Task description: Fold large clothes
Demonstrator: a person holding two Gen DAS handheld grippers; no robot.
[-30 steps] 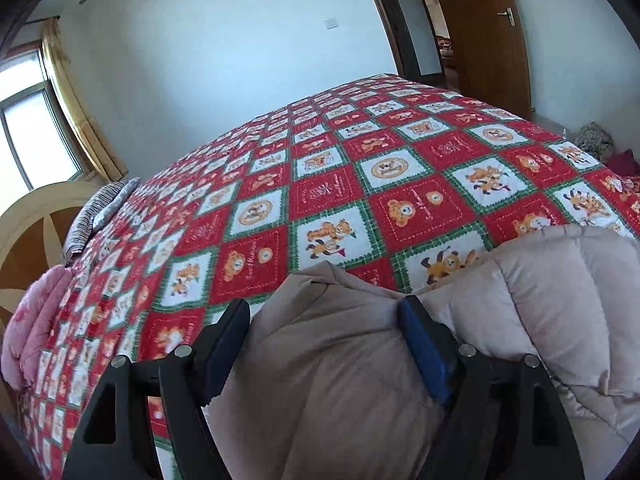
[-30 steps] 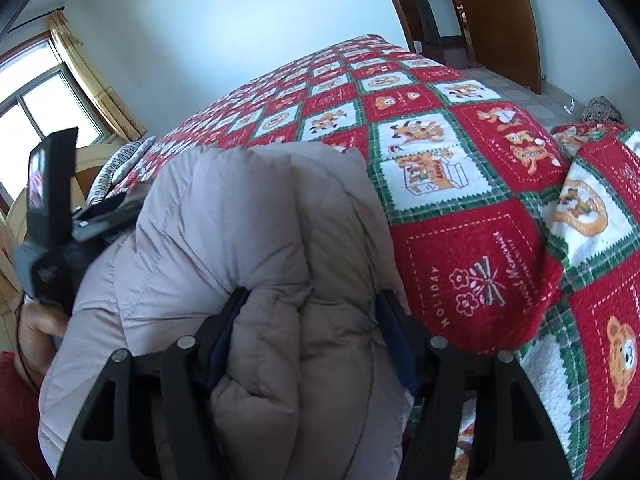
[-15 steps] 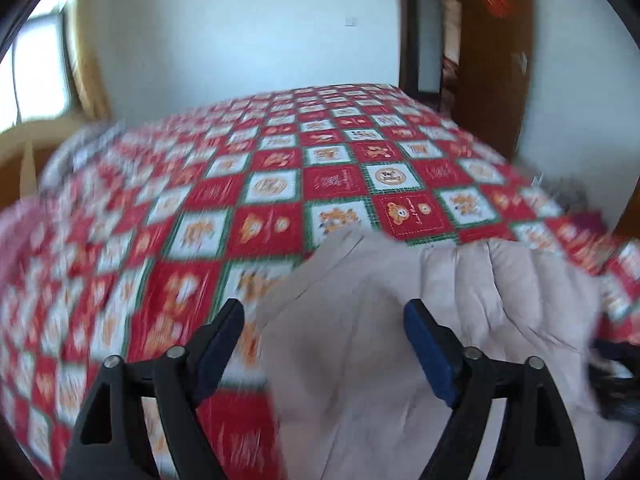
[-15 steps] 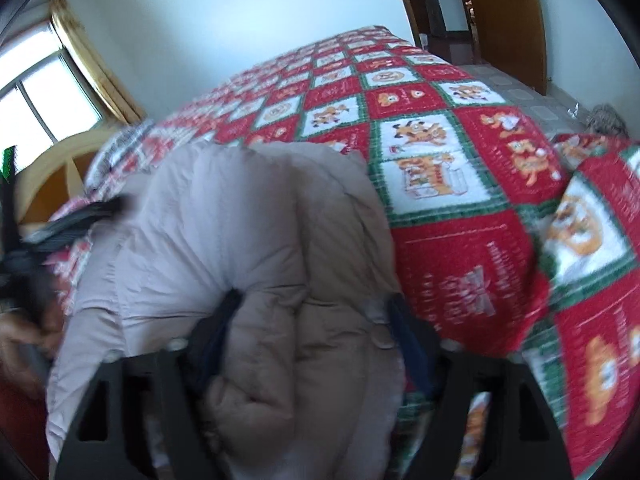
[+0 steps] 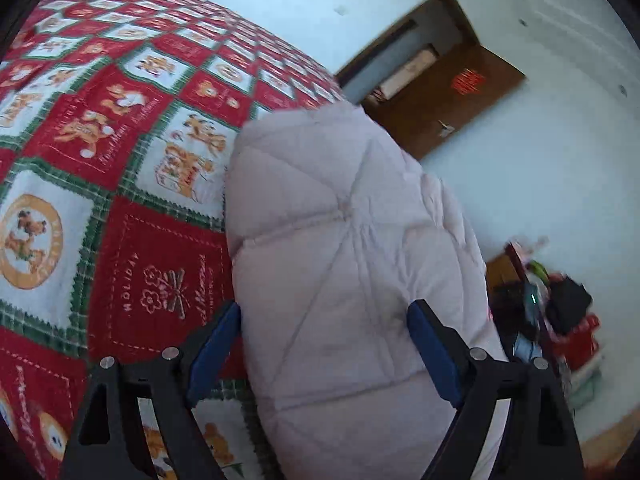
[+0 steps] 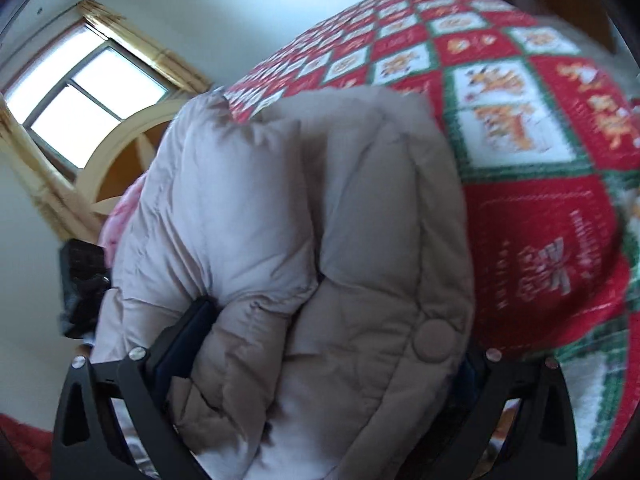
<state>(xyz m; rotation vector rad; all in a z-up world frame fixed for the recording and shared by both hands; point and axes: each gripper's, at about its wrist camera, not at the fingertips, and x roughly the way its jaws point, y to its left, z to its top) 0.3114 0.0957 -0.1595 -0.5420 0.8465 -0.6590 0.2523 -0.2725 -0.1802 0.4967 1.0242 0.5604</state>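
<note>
Red-and-green patchwork bedspread (image 5: 120,208) carries the puffy beige down jacket (image 5: 348,248), soft, light and slippery, with left gripper (image 5: 324,344) and right gripper (image 6: 320,344) jaws each apparently clamped on thick folds; best gripped at stitched seams.

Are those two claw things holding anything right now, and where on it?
Yes. Both hold the puffy beige jacket: the right gripper pinches a thick bunched fold near a round snap, and the left gripper grips a quilted section between its fingers.
</note>
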